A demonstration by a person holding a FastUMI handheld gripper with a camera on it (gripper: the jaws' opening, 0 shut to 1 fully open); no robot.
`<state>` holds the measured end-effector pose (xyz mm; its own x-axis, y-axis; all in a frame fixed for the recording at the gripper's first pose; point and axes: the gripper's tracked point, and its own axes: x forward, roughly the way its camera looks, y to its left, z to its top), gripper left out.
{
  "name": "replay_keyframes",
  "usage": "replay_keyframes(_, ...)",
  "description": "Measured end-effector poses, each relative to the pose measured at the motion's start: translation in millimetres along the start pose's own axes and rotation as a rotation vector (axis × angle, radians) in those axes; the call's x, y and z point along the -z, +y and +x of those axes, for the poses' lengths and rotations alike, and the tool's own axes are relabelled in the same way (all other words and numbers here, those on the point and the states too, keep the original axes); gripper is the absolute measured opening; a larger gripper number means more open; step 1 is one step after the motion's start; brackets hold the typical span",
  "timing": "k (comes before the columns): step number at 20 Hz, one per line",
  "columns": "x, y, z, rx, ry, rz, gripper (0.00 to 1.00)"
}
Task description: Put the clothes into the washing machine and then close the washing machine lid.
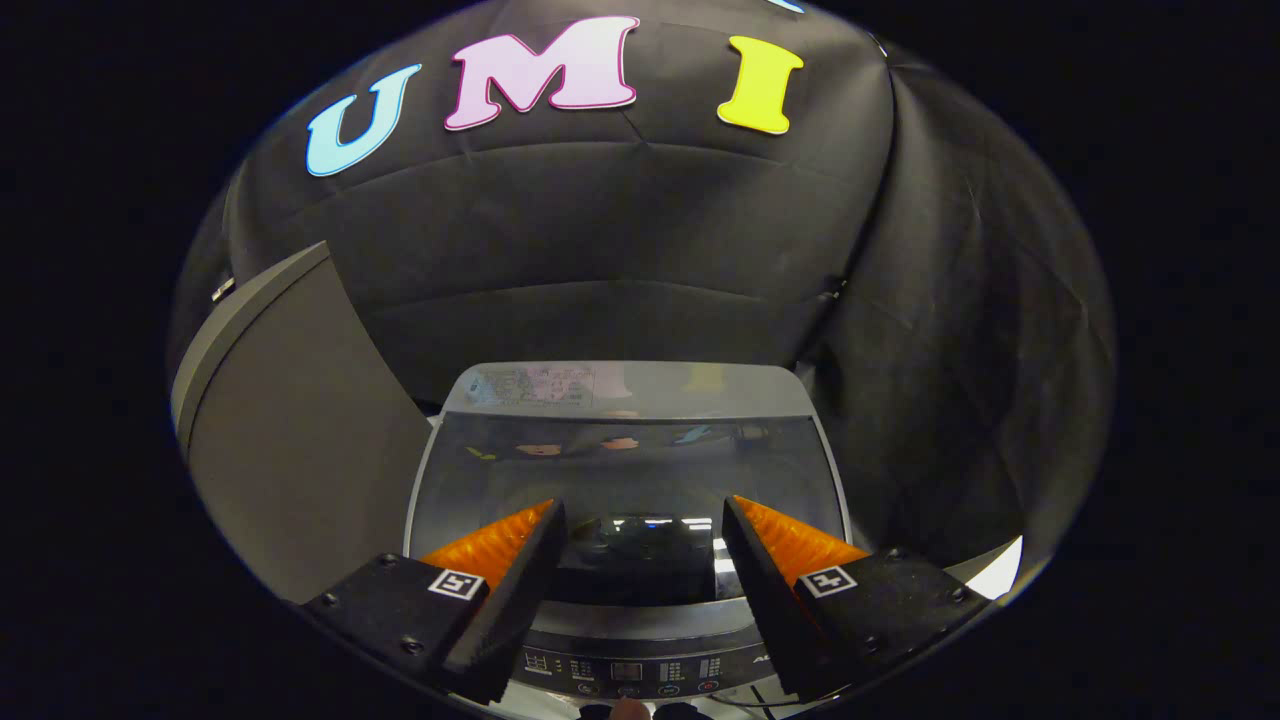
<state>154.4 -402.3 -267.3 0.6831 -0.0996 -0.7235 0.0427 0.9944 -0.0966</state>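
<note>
the washing machine sits just ahead of the gripper, its glass lid seemingly down. fingers spread wide, pinching nothing. beside the machine stands a grey panel. risk: glass reflections could mask a lid left slightly ajar.

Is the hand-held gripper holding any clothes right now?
No. The hand-held gripper is open, nothing between its fingers, above the washing machine lid.

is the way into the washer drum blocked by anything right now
Likely yes. The washing machine seems to have its lid lying flat over the opening, a glassy panel just beyond the open gripper. The drum shows dimly through it. No clothes are between the fingers.
</note>
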Motion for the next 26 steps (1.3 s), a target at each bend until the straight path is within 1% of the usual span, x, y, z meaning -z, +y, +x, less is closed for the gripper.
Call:
replay_keyframes(9, 45.6, -1.1, 11.3, 0.001, 0.086, 0.005, 0.99)
replay_keyframes(13, 37.9, -2.8, 3.4, 0.006, 0.068, 0.004, 0.98)
replay_keyframes(17, 1.5, 0.9, -18.5, -0.011, -0.021, 0.024, 0.98)
replay_keyframes(19, -22.4, 0.2, -35.2, -0.018, -0.085, 0.017, 0.98)
replay_keyframes(22, -60.2, -5.3, -58.9, -0.005, -0.186, 0.012, 0.99)
replay_keyframes(26, -118.1, -1.3, -105.2, -0.027, -0.346, 0.035, 0.98)
